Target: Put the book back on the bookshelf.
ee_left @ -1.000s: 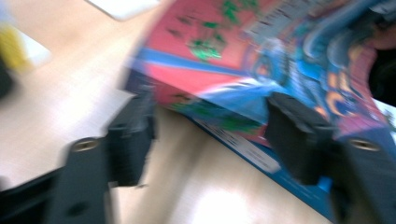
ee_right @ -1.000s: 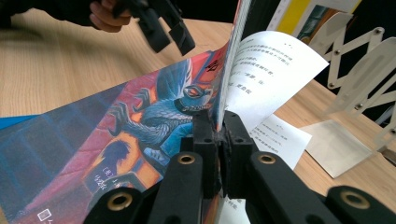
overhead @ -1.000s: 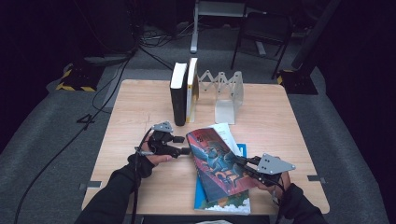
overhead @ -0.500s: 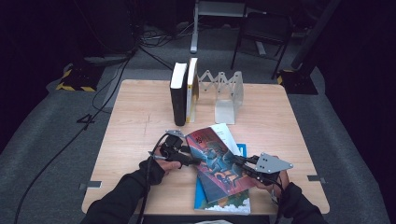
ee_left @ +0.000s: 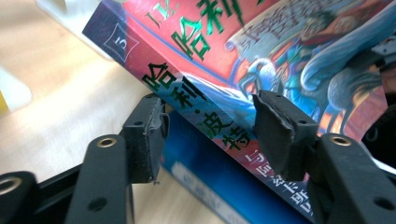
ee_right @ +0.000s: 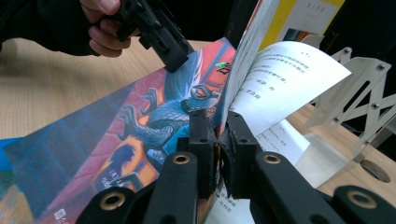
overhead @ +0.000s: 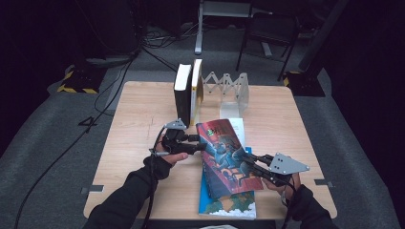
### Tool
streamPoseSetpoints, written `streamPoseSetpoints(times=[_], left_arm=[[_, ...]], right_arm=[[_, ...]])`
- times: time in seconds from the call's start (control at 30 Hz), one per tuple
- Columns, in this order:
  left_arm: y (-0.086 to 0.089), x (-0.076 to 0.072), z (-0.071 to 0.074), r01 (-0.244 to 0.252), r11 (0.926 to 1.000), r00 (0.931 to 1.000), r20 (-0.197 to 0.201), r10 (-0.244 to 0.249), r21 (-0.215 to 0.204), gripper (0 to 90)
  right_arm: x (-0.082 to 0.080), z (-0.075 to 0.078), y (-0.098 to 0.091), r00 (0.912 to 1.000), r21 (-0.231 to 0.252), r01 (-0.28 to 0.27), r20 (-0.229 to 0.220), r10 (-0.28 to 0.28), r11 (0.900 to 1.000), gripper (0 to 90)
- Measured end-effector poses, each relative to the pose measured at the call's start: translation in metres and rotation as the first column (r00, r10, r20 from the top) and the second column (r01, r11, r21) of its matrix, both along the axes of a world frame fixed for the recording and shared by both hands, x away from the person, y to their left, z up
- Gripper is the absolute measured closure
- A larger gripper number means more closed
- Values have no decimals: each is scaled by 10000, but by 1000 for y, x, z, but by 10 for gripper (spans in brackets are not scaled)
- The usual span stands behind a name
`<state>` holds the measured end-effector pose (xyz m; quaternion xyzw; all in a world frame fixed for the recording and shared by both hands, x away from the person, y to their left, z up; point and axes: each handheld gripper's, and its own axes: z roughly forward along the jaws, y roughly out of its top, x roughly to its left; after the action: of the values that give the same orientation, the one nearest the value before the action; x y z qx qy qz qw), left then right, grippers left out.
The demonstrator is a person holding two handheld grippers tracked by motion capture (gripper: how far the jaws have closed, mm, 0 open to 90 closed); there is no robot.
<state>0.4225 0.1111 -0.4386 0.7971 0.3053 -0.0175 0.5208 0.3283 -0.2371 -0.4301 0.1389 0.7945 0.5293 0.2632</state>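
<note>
A red-covered book (overhead: 224,152) is tilted up off the table, its spine to the left. My left gripper (overhead: 200,143) has just been closing. Its pads (ee_left: 275,126) now sit on the spine edge of the book (ee_left: 280,46), one on the cover and one underneath. My right gripper (overhead: 243,164) is shut on the cover at the book's right edge. In the right gripper view its jaws (ee_right: 217,126) pinch the cover (ee_right: 154,116) while white pages (ee_right: 289,79) fan out behind. A blue book (overhead: 229,210) lies flat under it.
At the back of the wooden table (overhead: 143,109) a black book (overhead: 182,93) and a white and yellow book (overhead: 197,90) stand upright. A white folding rack (overhead: 229,88) stands to their right. Cables run over the floor beyond the table.
My left gripper has moved right and a little up to the book's spine, and its jaws have come together on it. The right gripper and the book have kept still.
</note>
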Motion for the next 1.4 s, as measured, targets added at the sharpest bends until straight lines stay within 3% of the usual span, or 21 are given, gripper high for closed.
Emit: streamPoseSetpoints(times=[0.13, 0.27, 0.33, 0.57, 0.7, 0.77, 0.93, 1.17, 1.2, 1.27, 1.37, 1.4], left_arm=[[-2, 6, 6, 135, 9994, 9993, 340, -125, -304, 496], [1, 5, 19, 308, 9978, 9945, 1016, -248, -582, 527], [3, 6, 21, 439, 9970, 9933, 1100, -367, -640, 540], [1, 4, 19, 492, 9953, 9921, 1196, -390, -832, 550], [0, 3, 20, 625, 9935, 9906, 1272, -501, -951, 565], [-1, 1, 21, 667, 9934, 9884, 1422, -530, -931, 568], [-4, -7, 28, 856, 9912, 9811, 1820, -662, -1012, 574], [-11, -26, 44, 1365, 9864, 9554, 2752, -1066, -916, 597], [-12, -29, 46, 1473, 9850, 9497, 2912, -1155, -898, 597], [-14, -35, 51, 1675, 9824, 9391, 3166, -1334, -830, 601], [-17, -44, 60, 1843, 9816, 9155, 3720, -1533, -493, 604], [-18, -45, 62, 1800, 9827, 9116, 3829, -1496, -447, 605]], right_arm=[[-1, 3, -3, 9995, 87, 25, 303, -28, 10000, 829], [-2, 7, -4, 9979, 228, -41, 645, 26, 9997, 821], [-3, 7, -5, 9974, 308, -63, 714, 41, 9995, 814], [0, 4, -6, 9997, 384, -48, 261, 38, 9993, 701], [4, 2, -6, 9998, 193, 204, 67, -205, 9996, 660], [10, -2, -8, 9988, 112, 401, -296, -398, 9991, 640], [18, -8, -9, 9959, 90, 643, -647, -636, 9979, 605], [28, -11, -9, 9910, 428, 742, -1146, -689, 9963, 529], [28, -11, -9, 9910, 428, 742, -1146, -689, 9963, 529], [33, -8, -10, 9858, 655, 722, -1567, -612, 9952, 517], [33, -3, -9, 9902, 912, 535, -1338, -410, 9944, 619], [32, 1, -9, 9922, 959, 476, -1194, -360, 9943, 637]])
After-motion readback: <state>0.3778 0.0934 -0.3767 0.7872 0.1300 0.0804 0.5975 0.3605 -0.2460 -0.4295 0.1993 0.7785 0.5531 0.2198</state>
